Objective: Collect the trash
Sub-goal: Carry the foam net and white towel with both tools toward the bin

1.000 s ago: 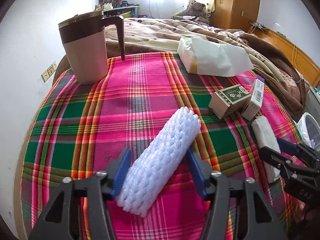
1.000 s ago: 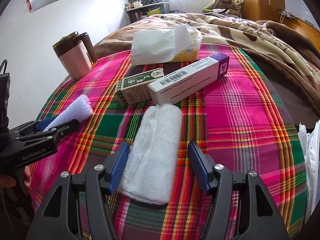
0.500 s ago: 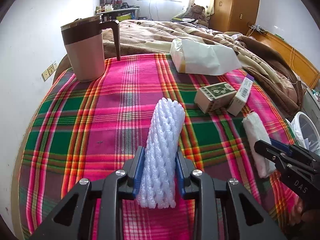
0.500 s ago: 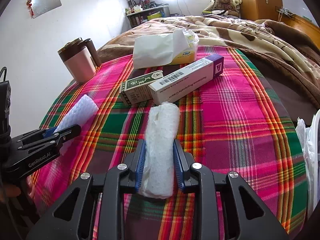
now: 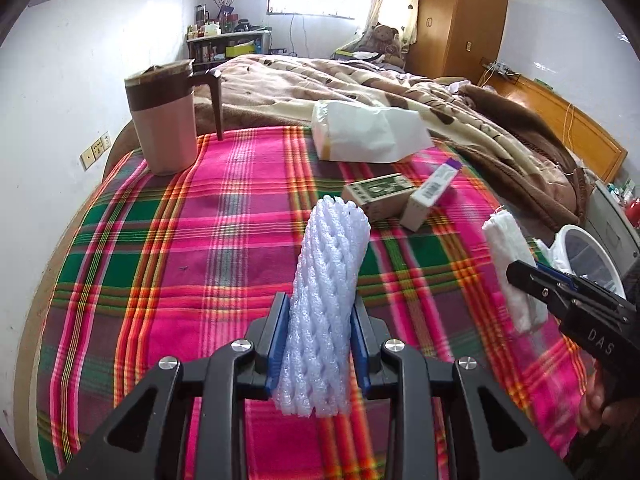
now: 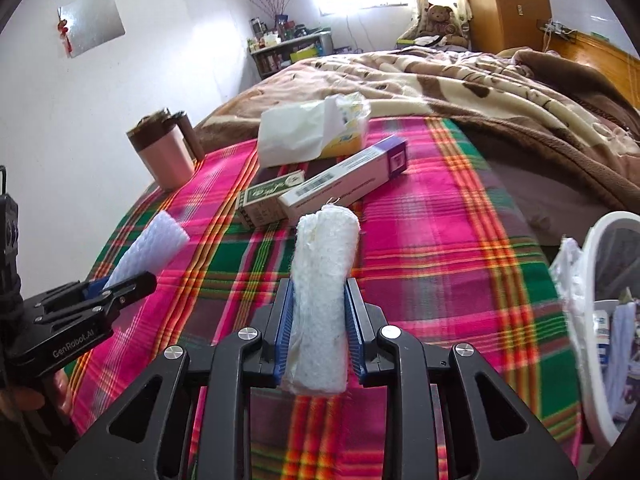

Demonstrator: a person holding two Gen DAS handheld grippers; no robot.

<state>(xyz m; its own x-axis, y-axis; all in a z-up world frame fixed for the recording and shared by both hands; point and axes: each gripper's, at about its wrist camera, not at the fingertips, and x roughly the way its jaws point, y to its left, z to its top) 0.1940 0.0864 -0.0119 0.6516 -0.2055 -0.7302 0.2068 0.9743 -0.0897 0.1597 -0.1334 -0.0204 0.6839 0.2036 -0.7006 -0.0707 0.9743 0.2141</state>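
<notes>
Left wrist view shows the left tongs [image 5: 318,346] clamped on a white foam net sleeve [image 5: 326,292], its far end pointing toward 12 o'clock and tilted up off the plaid cloth [image 5: 168,248] that covers the desk. At 3 o'clock the right tongs [image 5: 534,280] appear from the side, gripping a rolled white tissue wad [image 5: 512,260]. At 10 o'clock a pink mug [image 5: 166,116] with a brown lid stands upright near the wall. At 1 o'clock lie a green carton [image 5: 378,194] and, touching it, a long white box [image 5: 432,192]; beyond them sits a tissue pack [image 5: 364,136]. Right wrist view has the right tongs [image 6: 320,330] closed on the tissue wad [image 6: 322,292], which points toward 12 o'clock, just short of the green carton [image 6: 270,196] and the long white box [image 6: 348,178]. At 9 o'clock the left tongs [image 6: 120,284] hold the foam sleeve [image 6: 150,248]. At 3 o'clock a white bin [image 6: 600,248] lined with a bag stands beside the desk, with items inside.
</notes>
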